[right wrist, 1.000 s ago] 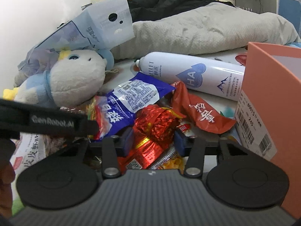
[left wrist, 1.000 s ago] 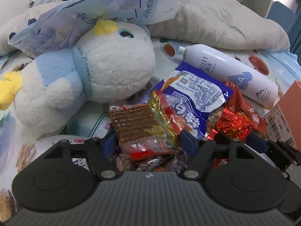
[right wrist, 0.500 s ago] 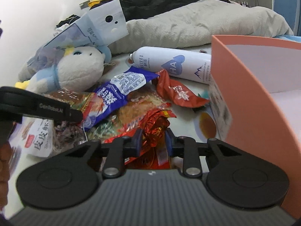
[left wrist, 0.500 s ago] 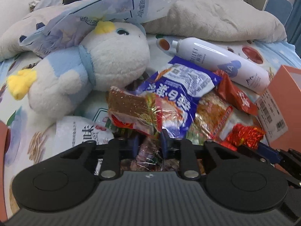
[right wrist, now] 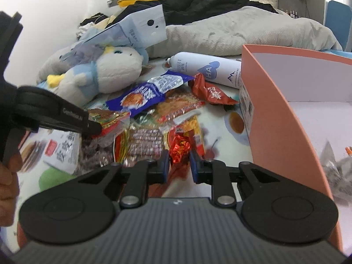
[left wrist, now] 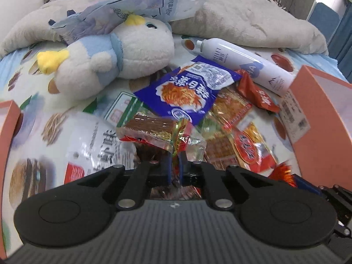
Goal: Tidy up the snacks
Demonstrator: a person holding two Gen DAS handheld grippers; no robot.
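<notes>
The snacks are light, thin, crinkly packs that bend and can slip, so it seems best to pinch each one by a flat edge. The left claw (left wrist: pixel 175 162) has just been closing and is now pinched tight on the edge of a clear pack with a brown snack (left wrist: pixel 151 129), just above the pile on the bed (left wrist: pixel 19 66). The right claw (right wrist: pixel 179 165) has been closing too and squeezes a shiny red wrapped snack (right wrist: pixel 180 148), tilted down beside the orange box (right wrist: pixel 275 114).
</notes>
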